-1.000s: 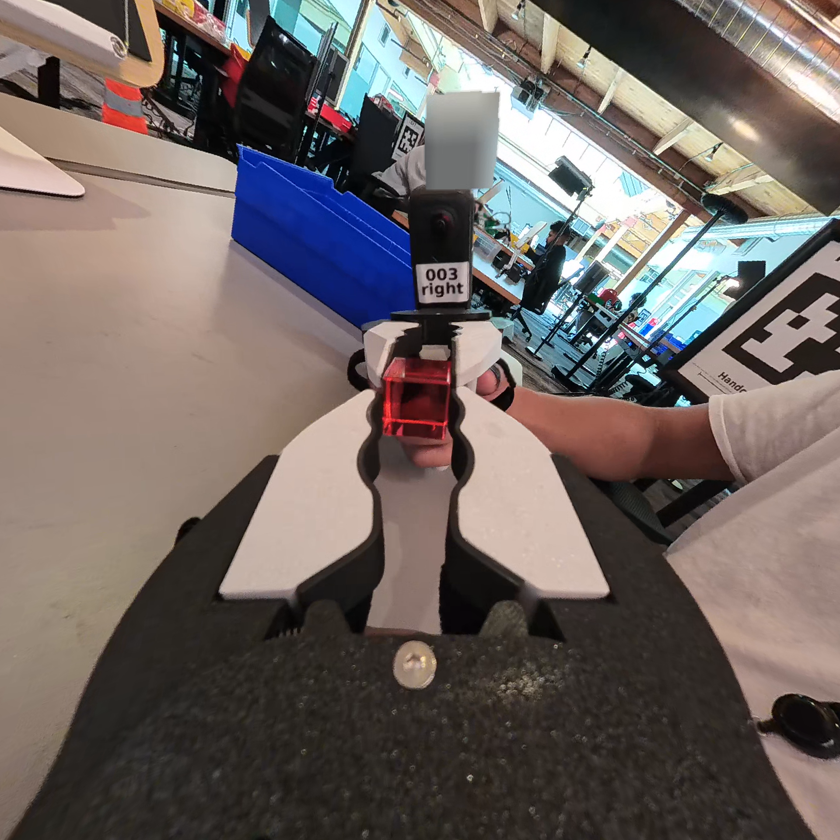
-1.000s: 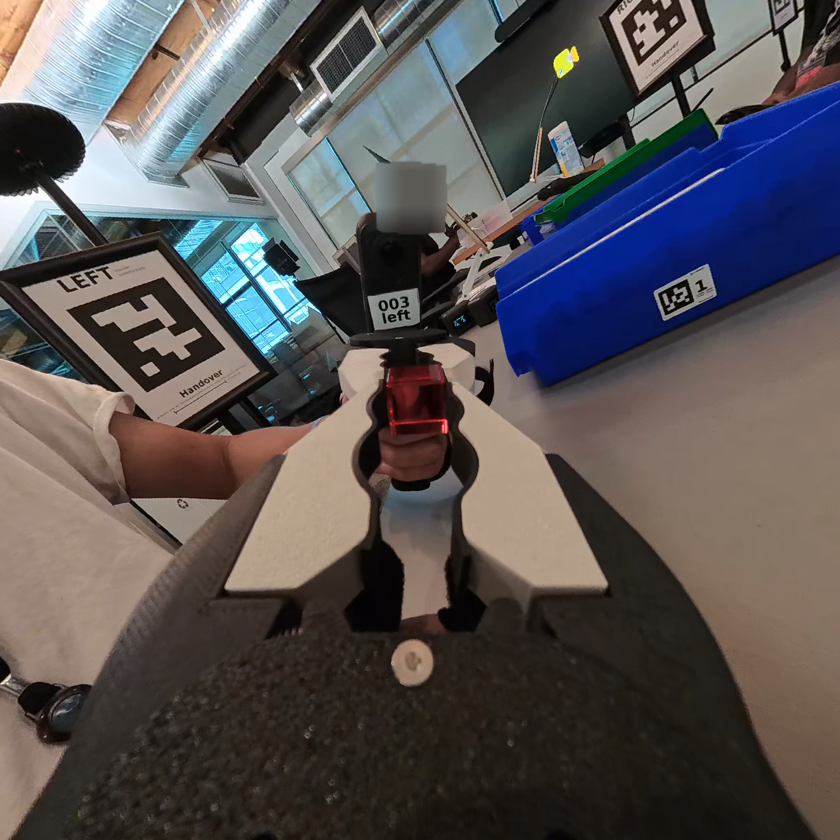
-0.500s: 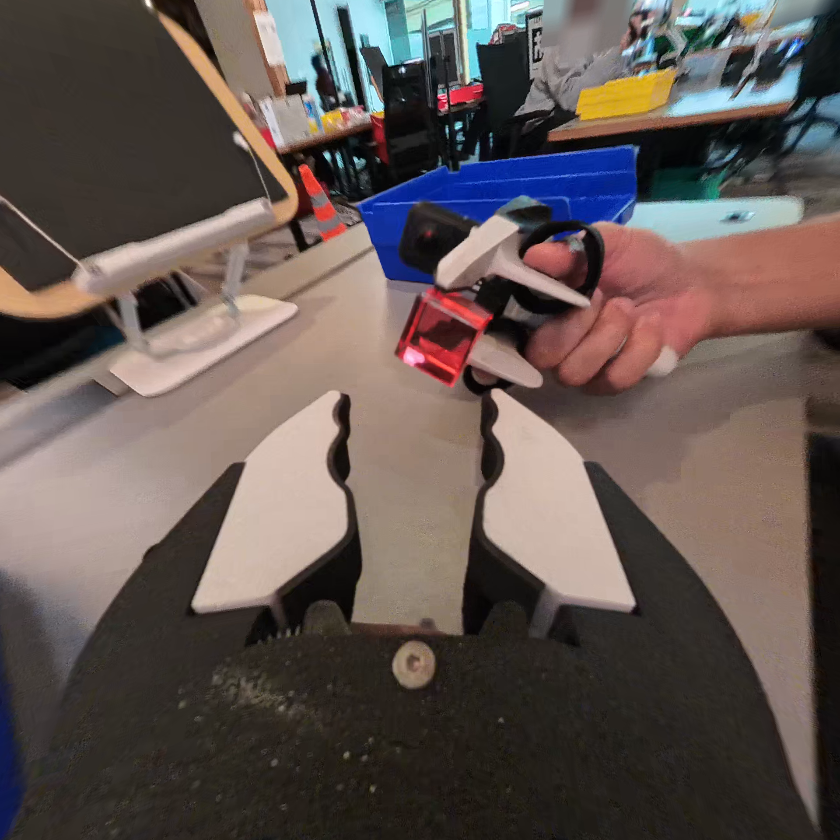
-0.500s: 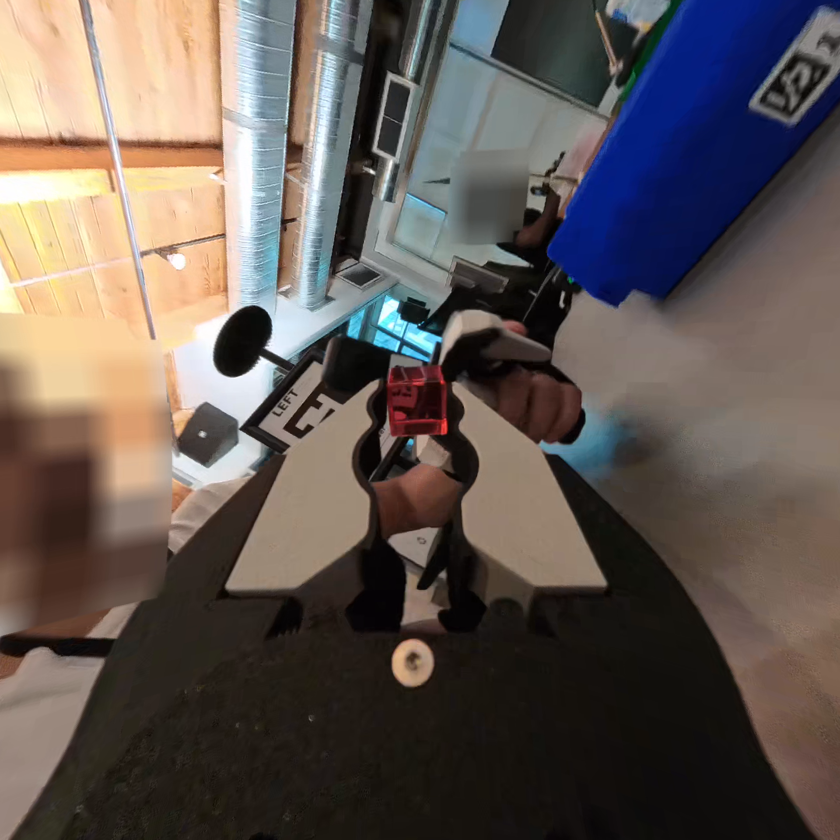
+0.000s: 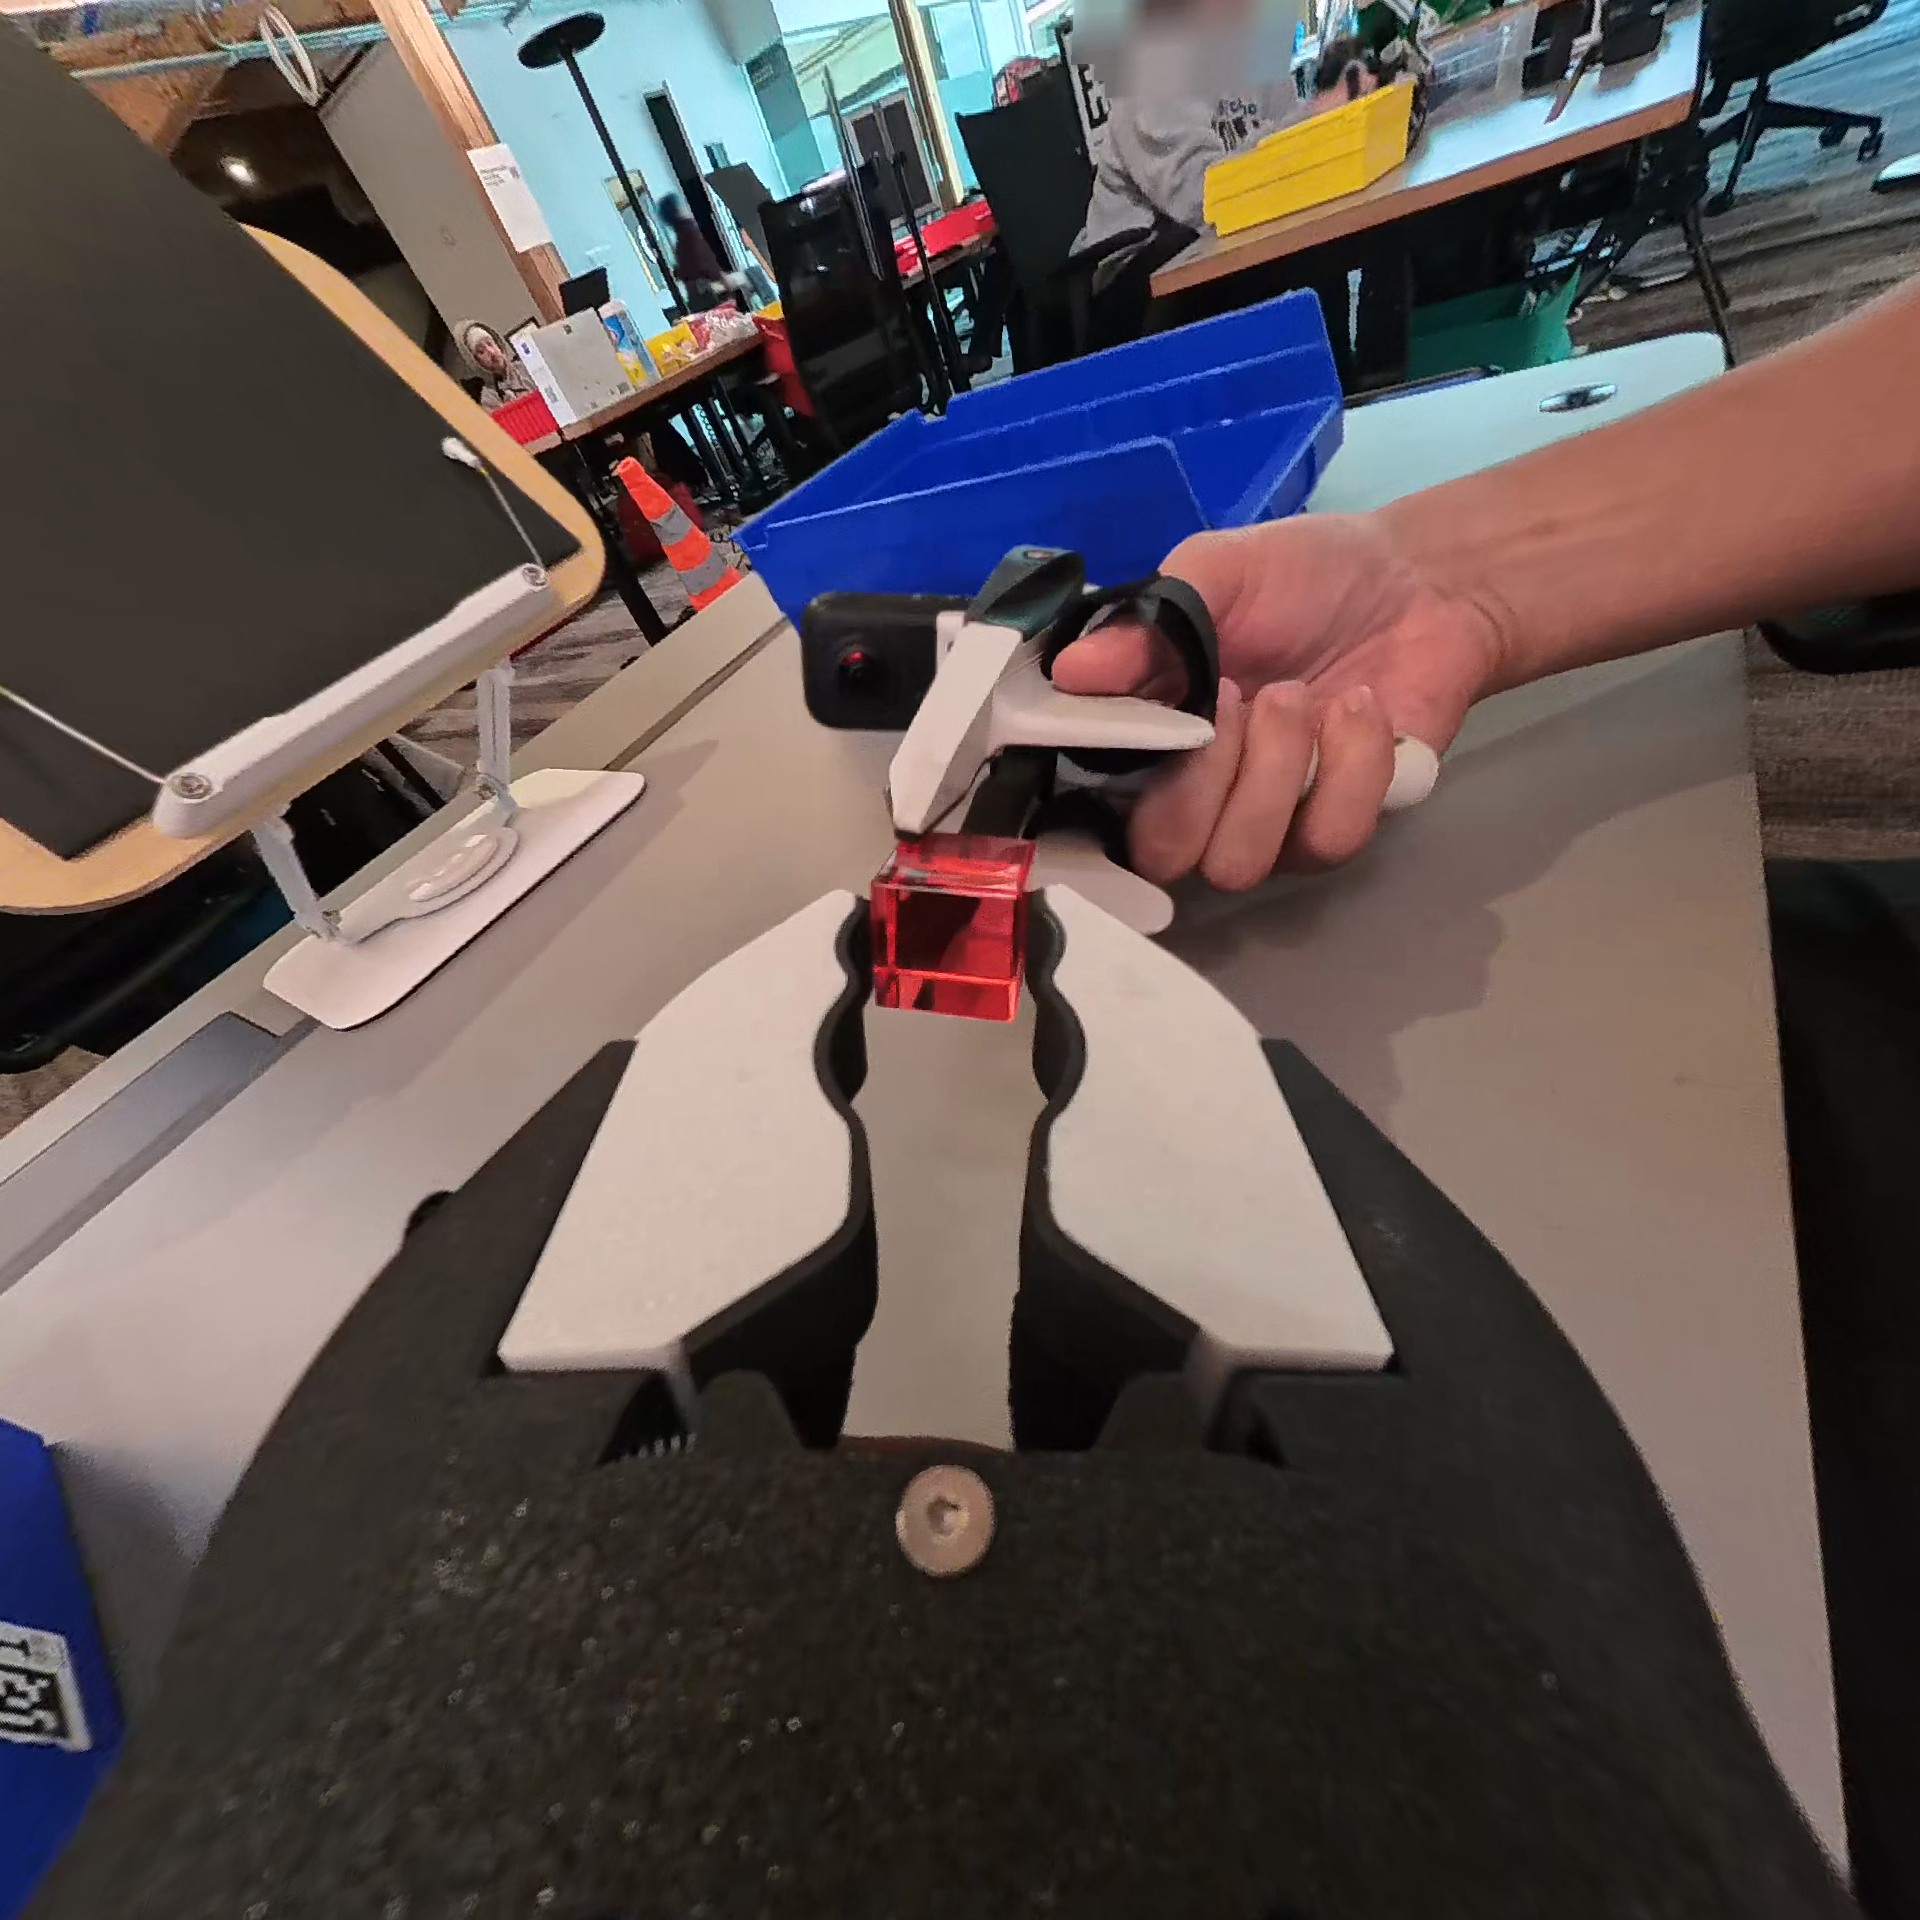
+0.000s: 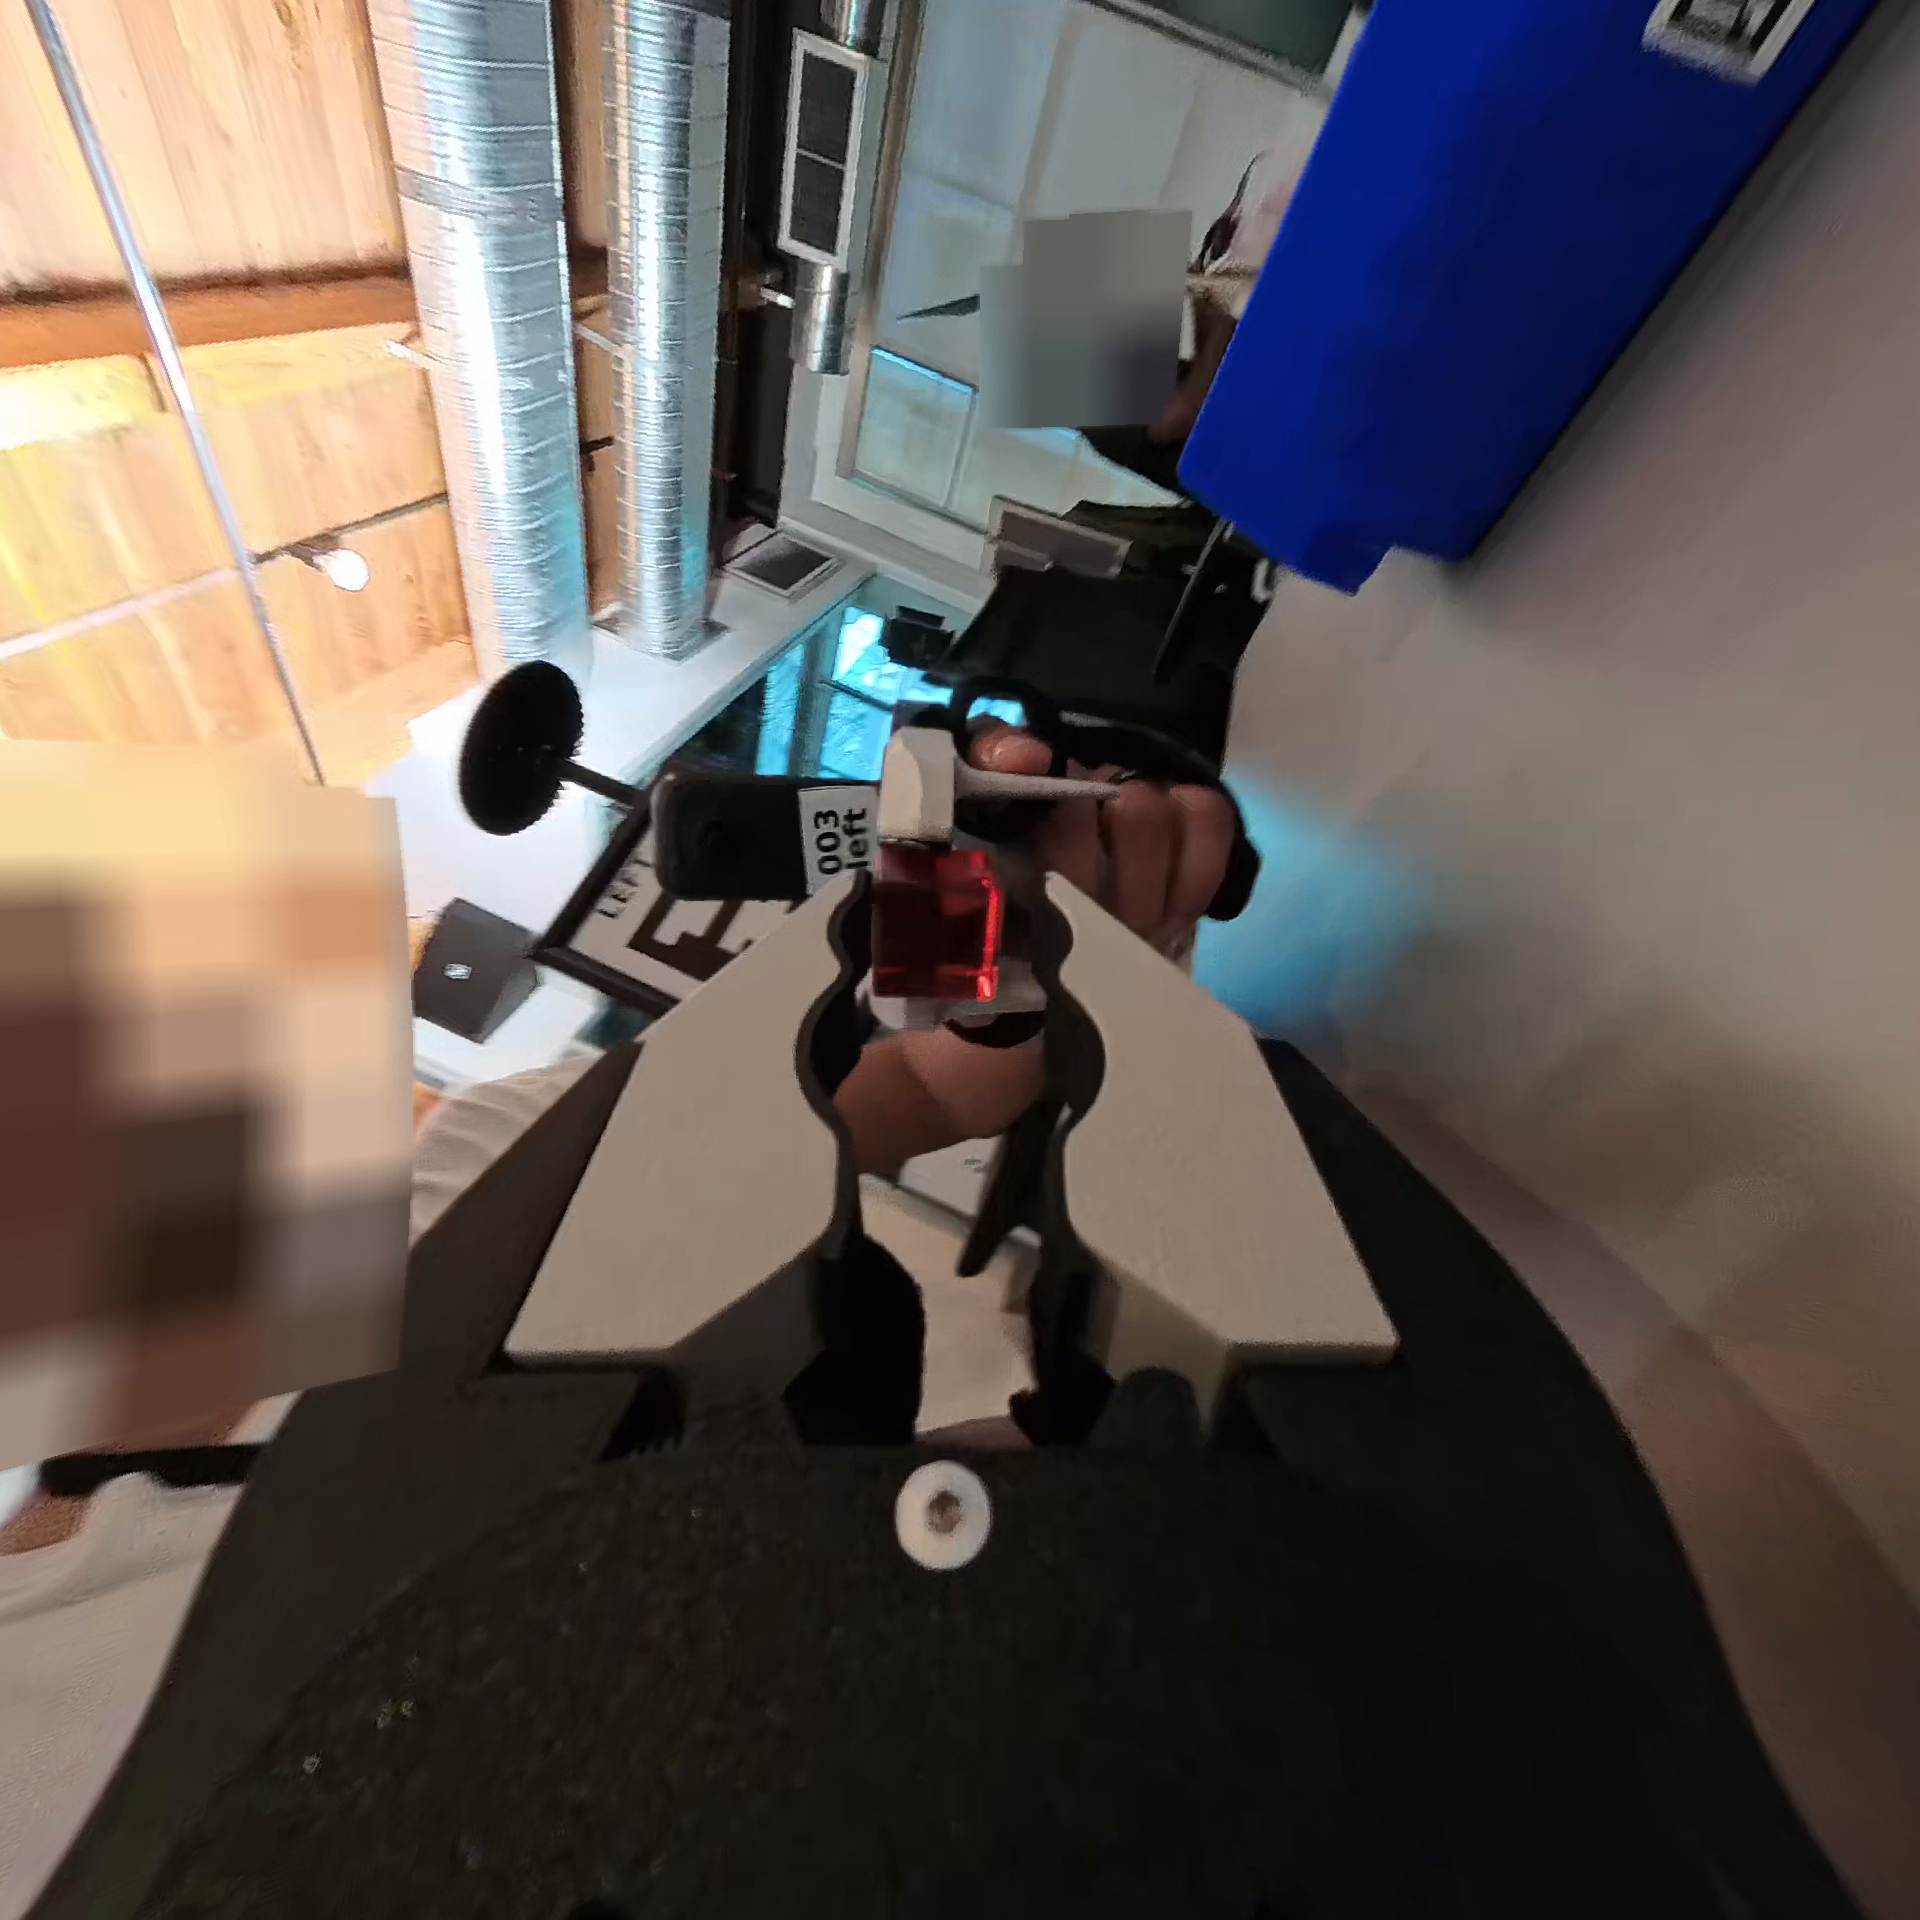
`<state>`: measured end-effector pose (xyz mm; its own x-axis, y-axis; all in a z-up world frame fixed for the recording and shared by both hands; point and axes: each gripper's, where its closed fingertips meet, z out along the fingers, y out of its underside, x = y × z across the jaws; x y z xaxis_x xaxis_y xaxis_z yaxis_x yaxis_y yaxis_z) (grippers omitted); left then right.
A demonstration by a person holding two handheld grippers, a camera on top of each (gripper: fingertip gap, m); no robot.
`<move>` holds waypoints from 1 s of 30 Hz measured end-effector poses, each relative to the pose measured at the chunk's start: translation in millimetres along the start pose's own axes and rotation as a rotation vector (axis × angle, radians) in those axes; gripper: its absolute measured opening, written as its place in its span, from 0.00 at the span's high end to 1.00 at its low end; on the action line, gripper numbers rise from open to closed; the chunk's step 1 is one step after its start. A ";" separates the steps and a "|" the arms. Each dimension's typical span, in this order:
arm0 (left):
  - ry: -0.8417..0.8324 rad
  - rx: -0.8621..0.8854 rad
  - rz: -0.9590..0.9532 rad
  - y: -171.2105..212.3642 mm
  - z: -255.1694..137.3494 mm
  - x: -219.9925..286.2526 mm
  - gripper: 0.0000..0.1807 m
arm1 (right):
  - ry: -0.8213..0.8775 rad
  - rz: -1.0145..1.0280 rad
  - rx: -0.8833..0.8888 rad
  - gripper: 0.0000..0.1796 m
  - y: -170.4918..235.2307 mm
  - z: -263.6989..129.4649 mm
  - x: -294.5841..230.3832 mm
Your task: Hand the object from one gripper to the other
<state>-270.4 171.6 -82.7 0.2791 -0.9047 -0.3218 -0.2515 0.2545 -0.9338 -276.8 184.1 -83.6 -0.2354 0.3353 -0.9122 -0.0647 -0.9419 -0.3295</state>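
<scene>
A clear red cube sits between the fingertips of my left gripper, which is shut on its two sides above the grey table. The right gripper is rolled on its side, held by a hand. Its upper finger touches the cube's top edge and its lower finger runs under it. In the right wrist view the cube lies between the tips of my right gripper. The jaws stand slightly apart, with a narrow gap beside one pad. The left gripper's fingers clamp the cube above and below.
A blue bin stands on the table behind the grippers and shows in the right wrist view. A dark board on a white stand is at the left. Another blue bin corner is at the lower left. Less than 4 cm separates the two grippers' tips.
Half a second ago the right gripper alone held the cube in front of my open left gripper. Now the left gripper has closed on the cube and the right jaws have loosened.
</scene>
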 end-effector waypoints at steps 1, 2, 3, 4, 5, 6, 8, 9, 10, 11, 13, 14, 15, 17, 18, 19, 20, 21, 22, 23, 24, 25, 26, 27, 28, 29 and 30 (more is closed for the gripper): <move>-0.005 0.013 -0.014 -1.6 -1.2 -2.2 0.85 | 0.028 -0.052 0.015 0.82 -4.7 -2.7 0.0; -0.011 0.029 -0.035 -3.5 -2.7 -4.9 0.85 | 0.065 -0.117 0.036 0.80 -10.4 -6.3 0.3; -0.016 0.047 -0.064 -5.6 -4.5 -8.1 0.85 | 0.110 -0.196 0.060 0.78 -16.4 -10.3 0.8; -0.016 0.074 -0.109 -8.5 -6.6 -11.5 0.85 | 0.138 -0.286 0.089 0.77 -22.3 -14.3 -2.2; -0.006 0.106 -0.173 -11.9 -8.9 -14.9 0.85 | 0.160 -0.373 0.125 0.76 -28.7 -18.1 -6.8; 0.010 0.138 -0.251 -14.9 -11.3 -18.6 0.85 | 0.196 -0.462 0.160 0.74 -35.0 -22.0 -10.2; 0.047 0.202 -0.428 -20.0 -16.3 -27.5 0.85 | 0.263 -0.689 0.187 0.72 -39.1 -25.4 -17.4; 0.075 0.238 -0.515 -22.9 -18.8 -30.8 0.85 | 0.294 -0.789 0.177 0.72 -37.0 -24.0 -19.4; 0.098 0.269 -0.590 -25.2 -20.8 -33.9 0.85 | 0.309 -0.863 0.155 0.72 -32.5 -20.2 -21.0; 0.108 0.292 -0.645 -26.3 -22.1 -36.8 0.85 | 0.306 -0.902 0.122 0.72 -25.5 -14.2 -21.9; 0.136 0.326 -0.712 -27.9 -22.8 -37.9 0.85 | 0.293 -0.906 0.057 0.71 -12.1 -1.1 -18.4; 0.150 0.328 -0.729 -27.7 -21.6 -36.3 0.85 | 0.290 -0.890 0.039 0.71 -7.9 4.3 -15.8; 0.164 0.321 -0.734 -27.2 -19.6 -33.1 0.85 | 0.282 -0.873 0.032 0.72 -5.5 8.8 -14.6; 0.184 0.298 -0.721 -26.0 -15.2 -25.5 0.85 | 0.262 -0.853 0.033 0.73 -3.5 15.2 -15.7; 0.190 0.289 -0.714 -25.9 -13.2 -22.3 0.85 | 0.255 -0.855 0.031 0.74 -2.8 17.1 -16.8; 0.195 0.278 -0.706 -25.4 -11.3 -19.3 0.85 | 0.257 -0.862 0.027 0.76 -2.7 18.1 -17.2; 0.193 0.265 -0.696 -24.5 -9.5 -17.2 0.85 | 0.254 -0.871 0.023 0.78 -2.1 18.6 -18.4; 0.185 0.260 -0.684 -23.8 -8.4 -16.7 0.85 | 0.246 -0.881 0.014 0.82 -0.3 18.7 -19.8; 0.182 0.260 -0.678 -23.7 -7.9 -16.6 0.85 | 0.260 -0.882 0.011 0.84 -0.5 17.6 -18.5; 0.188 0.253 -0.673 -23.2 -7.2 -15.1 0.85 | 0.275 -0.883 0.002 0.86 -0.2 16.3 -16.8; 0.191 0.248 -0.666 -22.8 -6.6 -14.0 0.85 | 0.276 -0.882 -0.006 0.86 0.9 15.6 -16.6; 0.193 0.248 -0.658 -22.7 -6.3 -12.9 0.85 | 0.276 -0.879 -0.014 0.86 1.8 14.9 -16.4; 0.190 0.247 -0.655 -22.6 -5.9 -12.4 0.85 | 0.275 -0.875 -0.020 0.86 2.2 14.3 -16.2; 0.184 0.244 -0.652 -22.6 -5.9 -12.6 0.85 | 0.273 -0.869 -0.019 0.86 2.2 14.0 -16.5; 0.168 0.237 -0.646 -22.3 -6.4 -13.9 0.82 | 0.269 -0.861 -0.012 0.86 1.1 13.1 -17.4; 0.144 0.221 -0.644 -21.0 -7.7 -16.3 0.74 | 0.267 -0.853 0.002 0.86 -1.4 11.5 -18.7; 0.117 0.201 -0.644 -19.7 -10.2 -18.9 0.69 | 0.273 -0.850 0.016 0.86 -4.5 8.8 -19.2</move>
<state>-280.2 180.3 -56.7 0.2108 -0.9252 0.3156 0.1113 -0.2981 -0.9480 -280.6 181.7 -62.5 0.1373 0.9112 -0.3884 -0.1258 -0.3729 -0.9193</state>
